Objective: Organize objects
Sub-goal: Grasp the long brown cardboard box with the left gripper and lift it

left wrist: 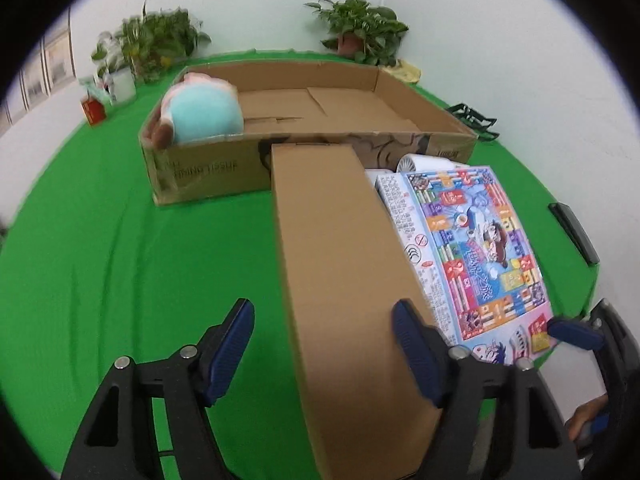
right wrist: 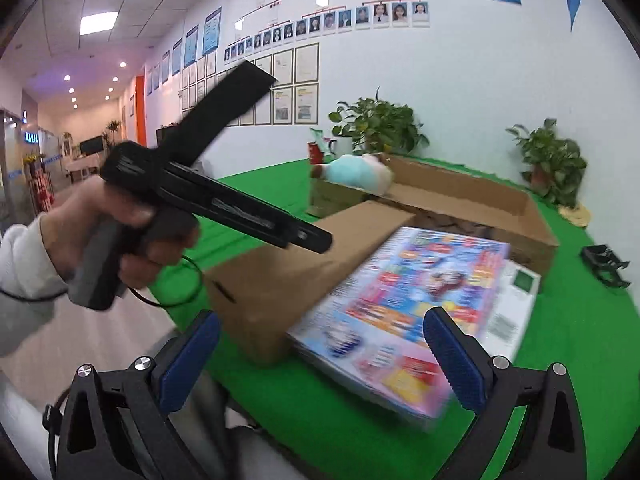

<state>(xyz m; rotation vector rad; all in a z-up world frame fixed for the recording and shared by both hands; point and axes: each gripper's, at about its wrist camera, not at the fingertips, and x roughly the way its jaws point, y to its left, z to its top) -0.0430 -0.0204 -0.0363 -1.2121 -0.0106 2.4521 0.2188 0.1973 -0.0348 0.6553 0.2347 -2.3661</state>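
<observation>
Your left gripper (left wrist: 324,344), jaws open, straddles the long carton (left wrist: 340,264) lying against the tray box (left wrist: 208,168). Likely stiff and light; pinch its near end. Right gripper (right wrist: 320,356) open, empty.

The left gripper (left wrist: 324,344) points down at a slant. Its two blue pads (left wrist: 230,354) stand wide apart, and they press on nothing. From the right wrist view, a bare hand (right wrist: 120,236) holds this gripper by its grey handle, with the fingers curled around it. A white sleeve (right wrist: 24,280) covers the arm. The right gripper (right wrist: 320,364) also points down, less steeply. Its blue pads (right wrist: 452,360) stand wide apart too, and do not squeeze anything.
</observation>
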